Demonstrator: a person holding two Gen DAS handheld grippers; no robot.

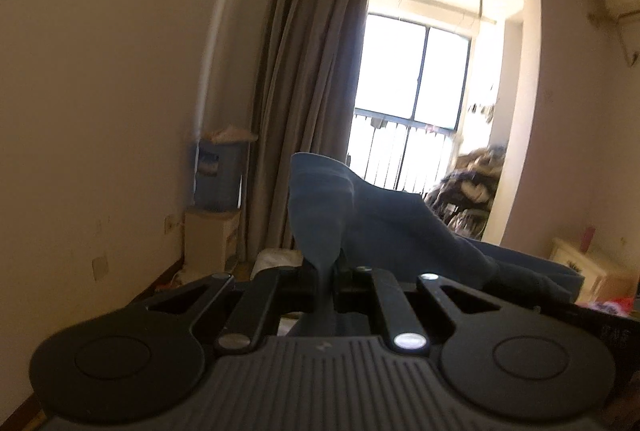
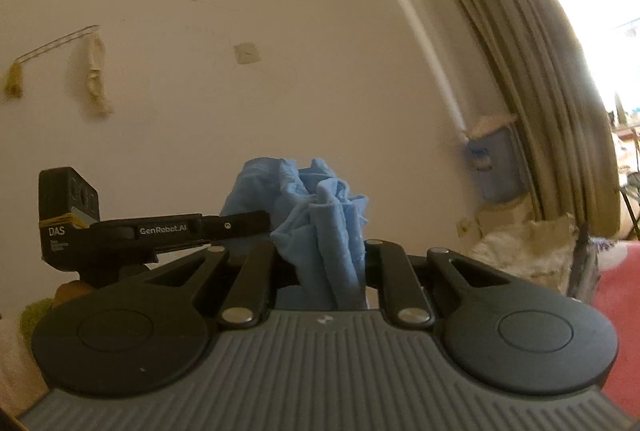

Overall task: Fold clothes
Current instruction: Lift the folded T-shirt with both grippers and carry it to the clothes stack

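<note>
A blue garment point(image 1: 384, 227) is held up in the air between both grippers. In the left wrist view my left gripper point(image 1: 323, 273) is shut on a flat hemmed edge of it, and the cloth stretches off to the right. In the right wrist view my right gripper point(image 2: 326, 263) is shut on a bunched, crumpled part of the same blue garment point(image 2: 320, 219). The left gripper point(image 2: 224, 227) shows there from the side, at the left, its tip touching the cloth. Both cameras point at the wall, above any surface.
A grey-brown curtain point(image 1: 312, 71) hangs beside a bright window with railings point(image 1: 416, 87). A blue box on a small cabinet point(image 1: 218, 179) stands in the corner. A dark pile point(image 1: 468, 187) lies by the window. A cream drawer unit point(image 1: 588, 263) stands at right. Something red point(image 2: 616, 287) lies at right.
</note>
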